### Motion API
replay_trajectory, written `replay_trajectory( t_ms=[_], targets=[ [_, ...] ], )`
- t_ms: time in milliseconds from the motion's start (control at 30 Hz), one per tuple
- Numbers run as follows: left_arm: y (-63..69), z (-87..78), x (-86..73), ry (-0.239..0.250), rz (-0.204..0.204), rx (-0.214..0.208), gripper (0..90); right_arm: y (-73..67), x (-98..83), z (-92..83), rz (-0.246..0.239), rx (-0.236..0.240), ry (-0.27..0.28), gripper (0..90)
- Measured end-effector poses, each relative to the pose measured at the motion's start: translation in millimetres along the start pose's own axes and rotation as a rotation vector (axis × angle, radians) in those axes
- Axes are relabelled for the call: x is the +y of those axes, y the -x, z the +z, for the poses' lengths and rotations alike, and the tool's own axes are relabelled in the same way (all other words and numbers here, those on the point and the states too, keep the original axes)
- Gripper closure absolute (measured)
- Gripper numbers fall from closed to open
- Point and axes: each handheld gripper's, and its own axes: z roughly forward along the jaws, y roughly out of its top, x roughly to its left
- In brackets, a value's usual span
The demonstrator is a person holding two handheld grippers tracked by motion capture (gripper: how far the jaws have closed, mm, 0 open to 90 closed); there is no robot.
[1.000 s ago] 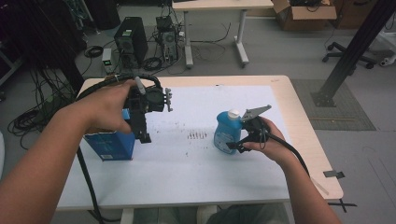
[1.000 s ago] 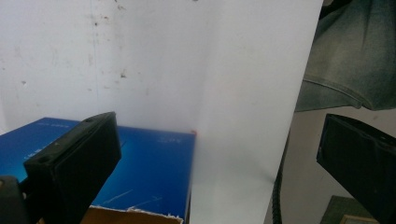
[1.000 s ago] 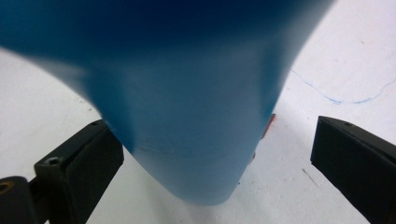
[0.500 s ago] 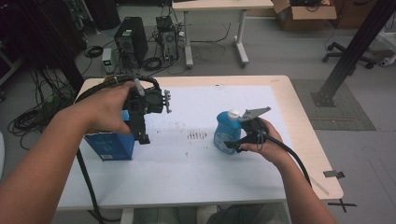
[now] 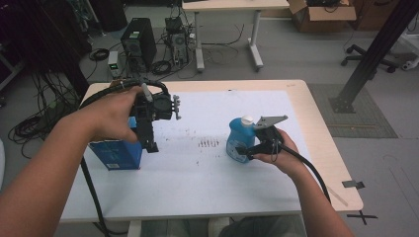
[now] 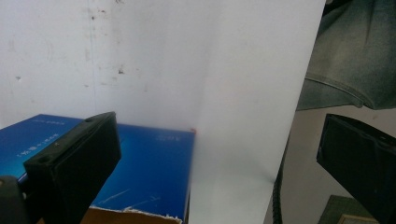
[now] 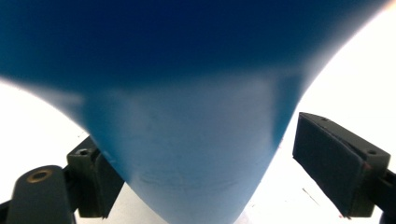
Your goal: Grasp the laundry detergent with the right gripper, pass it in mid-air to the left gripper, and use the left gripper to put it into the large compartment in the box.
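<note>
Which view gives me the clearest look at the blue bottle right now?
The high view: the blue bottle stands whole and upright with its white cap, beside the right hand-held gripper. The right gripper view has it as a close blur between open jaws.

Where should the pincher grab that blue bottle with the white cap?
Probably the narrow waist of the upright blue plastic bottle, coming level from its right side, where the right gripper already straddles it. The body narrows there between wider parts, so it should fit between the fingers.
</note>
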Motion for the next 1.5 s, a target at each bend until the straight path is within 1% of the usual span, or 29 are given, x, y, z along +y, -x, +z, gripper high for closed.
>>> replay_trajectory(
  t_ms=[167, 400, 567, 600, 633, 867, 1067, 1100, 1200, 1267, 1333, 1400, 1433, 1467, 1500],
  targets=[
    [-0.2, 0.7, 0.8, 0.0, 0.002, -0.001, 0.2, 0.1, -0.5, -0.7, -0.004, -0.002, 0.014, 16.4],
    [-0.9, 1.2, 1.4, 0.0, 0.0, 0.001, 0.2, -0.4, -1.1, -0.9, 0.0, 0.01, 0.025, 20.1],
    [-1.5, 1.5, 1.8, -0.003, 0.002, -0.001, 0.2, -0.6, -1.8, 0.1, -0.003, 0.015, 0.022, 21.8],
    [-1.8, 1.5, 1.9, -0.003, 0.007, 0.001, 0.2, -0.7, -2.1, 0.3, -0.004, 0.016, 0.024, 23.6],
    [-1.4, 1.7, 1.9, -0.003, 0.002, -0.002, 0.2, -1.1, -2.2, 0.3, -0.005, 0.021, 0.024, 25.2],
    [-1.4, 1.9, 1.9, -0.003, 0.002, -0.001, 0.2, -0.9, -2.8, -0.4, -0.007, 0.021, 0.028, 26.9],
    [-1.6, 2.1, 2.4, -0.006, 0.003, 0.0, 0.2, -1.3, -4.0, 0.6, -0.009, 0.027, 0.021, 31.4],
    [-1.5, 1.6, 2.8, -0.007, 0.003, 0.0, 0.2, -1.7, -4.3, 1.1, -0.013, 0.03, 0.023, 34.0],
    [-1.7, 1.3, 3.3, -0.005, 0.006, 0.001, 0.2, -1.7, -4.9, 1.5, -0.016, 0.028, 0.019, 37.1],
    [-1.6, 1.4, 3.4, -0.002, 0.004, 0.002, 0.2, -1.8, -5.2, 1.6, -0.018, 0.035, 0.021, 39.5],
    [-1.7, 1.4, 3.6, -0.004, 0.004, 0.0, 0.2, -1.9, -5.3, 1.7, -0.023, 0.042, 0.025, 40.7],
    [-2.4, 2.0, 4.2, -0.006, 0.009, 0.003, 0.2, -2.5, -5.0, 1.7, -0.035, 0.038, 0.023, 41.5],
    [-2.0, 2.2, 4.5, -0.005, 0.004, 0.001, 0.2, -2.4, -4.9, 1.6, -0.038, 0.039, 0.02, 41.8],
    [-2.1, 1.9, 5.0, -0.008, 0.007, 0.001, 0.2, -2.9, -4.6, 1.3, -0.05, 0.037, 0.019, 42.6],
    [-2.3, 1.8, 5.5, -0.008, 0.01, 0.002, 0.2, -2.9, -4.6, 1.3, -0.05, 0.037, 0.019, 42.6]
  ],
)
